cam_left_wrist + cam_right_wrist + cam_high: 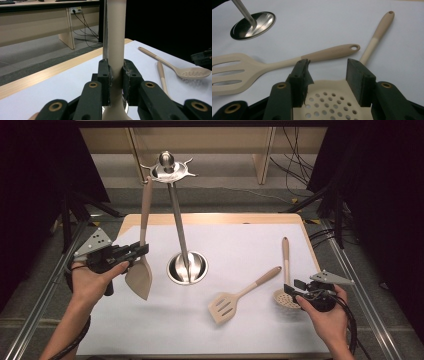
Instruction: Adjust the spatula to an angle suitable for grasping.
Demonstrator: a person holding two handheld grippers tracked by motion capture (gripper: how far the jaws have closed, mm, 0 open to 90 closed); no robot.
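The left gripper (131, 252) is clamping a turner (142, 245) upright, hanging it on the rack (170, 170) — next, its hole must meet a hook. On the tabletop (240, 240), the right gripper's (295, 287) jaws are standing apart over the skimmer (332, 105).

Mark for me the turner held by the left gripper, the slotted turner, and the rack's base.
Held turner (139, 276), high view, on its blade.
Slotted turner (223, 307), high view, on its slotted head.
Rack base (198, 268), high view, on the steel dish's right side.
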